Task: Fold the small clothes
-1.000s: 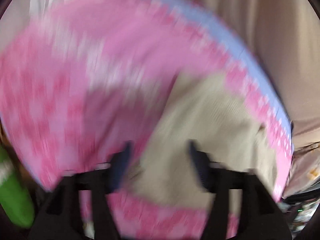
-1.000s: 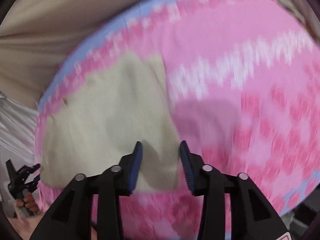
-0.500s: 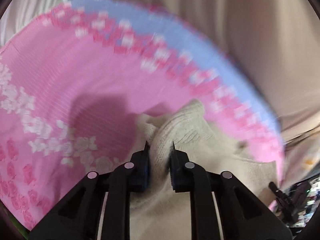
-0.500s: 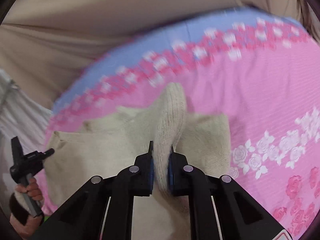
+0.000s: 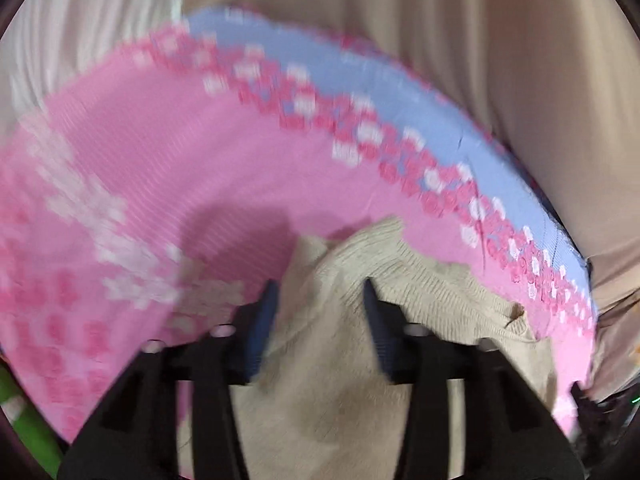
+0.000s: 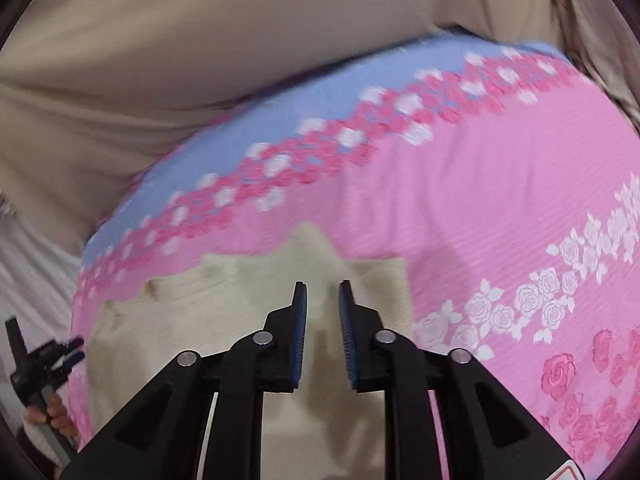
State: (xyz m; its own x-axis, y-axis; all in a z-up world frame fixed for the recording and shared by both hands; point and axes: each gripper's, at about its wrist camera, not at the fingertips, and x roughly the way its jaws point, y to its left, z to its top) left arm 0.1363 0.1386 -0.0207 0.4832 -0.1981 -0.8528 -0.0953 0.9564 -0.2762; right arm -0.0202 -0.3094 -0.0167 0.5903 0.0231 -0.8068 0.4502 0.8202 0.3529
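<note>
A small beige knitted garment (image 5: 432, 300) lies on a pink flowered cloth (image 5: 160, 168) with a blue border. In the left wrist view my left gripper (image 5: 318, 292) is open, its jaws on either side of a raised hump of the knit. In the right wrist view my right gripper (image 6: 322, 286) is slightly open just above the same beige garment (image 6: 192, 312), which lies flat under it. The left gripper and the hand that holds it also show at the far left of the right wrist view (image 6: 44, 360).
Beige curtain fabric (image 6: 200, 60) hangs behind the cloth's far blue edge (image 6: 248, 120). White fabric (image 5: 80, 28) shows at the upper left of the left wrist view. A green object (image 5: 28, 432) sits at the lower left edge.
Half a second ago both grippers were shut on pinched folds of the beige garment. Now both have opened and let it go, and the raised fold at the right gripper has dropped flat.
</note>
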